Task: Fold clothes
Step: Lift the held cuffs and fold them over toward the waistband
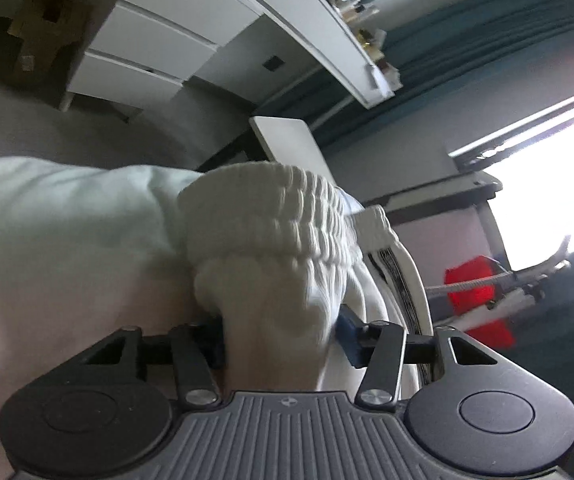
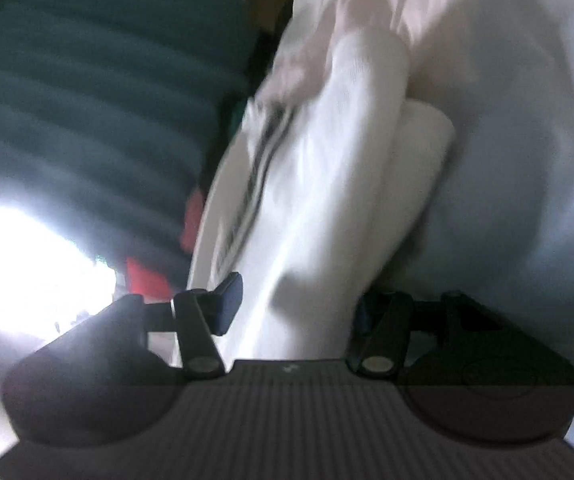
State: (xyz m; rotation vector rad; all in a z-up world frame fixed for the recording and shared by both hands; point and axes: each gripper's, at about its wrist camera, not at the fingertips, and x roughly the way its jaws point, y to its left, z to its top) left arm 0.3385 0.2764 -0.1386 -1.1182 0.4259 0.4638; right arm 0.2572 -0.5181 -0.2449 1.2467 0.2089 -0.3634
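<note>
The left claw (image 1: 279, 340) is shut tight on a white sock (image 1: 271, 264). Its two dark fingers press in on the soft cloth from both sides, close to the sock's foot part. The sock sticks up out of the claw, and its thick ribbed cuff (image 1: 267, 208) sits at the top, folded over. Just beside the sock, on its right, there is more white cloth with dark stripes (image 1: 397, 276). Behind the sock is a big pale sheet of cloth (image 1: 59, 240). Far behind the sock stand white drawers (image 1: 147, 48) and a blue curtain (image 1: 467, 40). Something red (image 1: 475, 300) lies low down, to the right of the sock.

The right claw (image 2: 295, 304) holds the white sock (image 2: 327, 220) too. This picture is blurry. The sock fills the gap between the fingers, and the claw looks closed on it. The left finger (image 2: 229, 300) touches the cloth. The right finger sits in shadow. Left of the sock here is the striped white cloth (image 2: 259, 168), and past that the blue curtain (image 2: 87, 100).
</note>
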